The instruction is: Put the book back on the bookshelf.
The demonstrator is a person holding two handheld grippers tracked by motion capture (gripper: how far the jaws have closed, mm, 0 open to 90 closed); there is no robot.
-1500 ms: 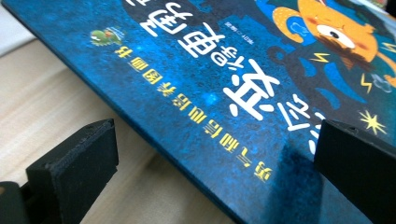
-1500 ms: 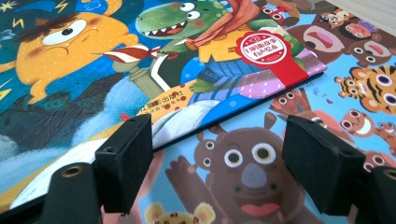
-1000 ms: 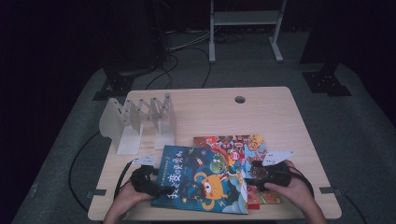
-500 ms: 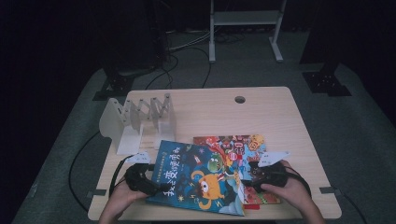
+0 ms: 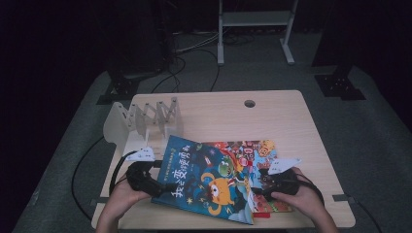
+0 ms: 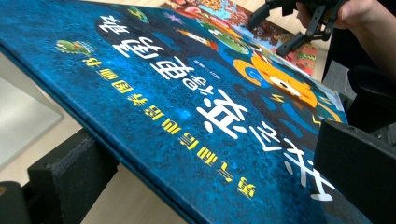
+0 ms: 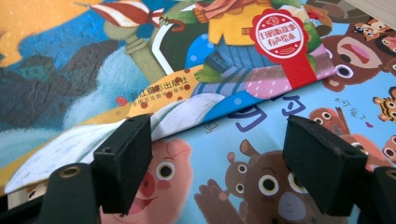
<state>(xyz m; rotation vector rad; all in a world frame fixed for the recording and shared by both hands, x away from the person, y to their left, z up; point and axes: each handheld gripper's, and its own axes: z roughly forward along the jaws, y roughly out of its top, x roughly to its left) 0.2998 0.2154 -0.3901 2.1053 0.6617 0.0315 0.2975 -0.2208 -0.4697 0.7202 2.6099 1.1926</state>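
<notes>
Books lie stacked near the desk's (image 5: 291,111) front edge: a dark blue hardcover picture book with an orange monster (image 5: 206,187) tilts over bright cartoon-animal books (image 5: 243,148). In the left gripper view, the left gripper (image 6: 205,186) clamps the blue book's edge between its jaws. In the right gripper view, the right gripper (image 7: 219,158) stands half open over the cartoon covers, holding nothing.

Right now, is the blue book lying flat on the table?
No, the left gripper holds the blue book by its edge, tilted up off the table.
</notes>
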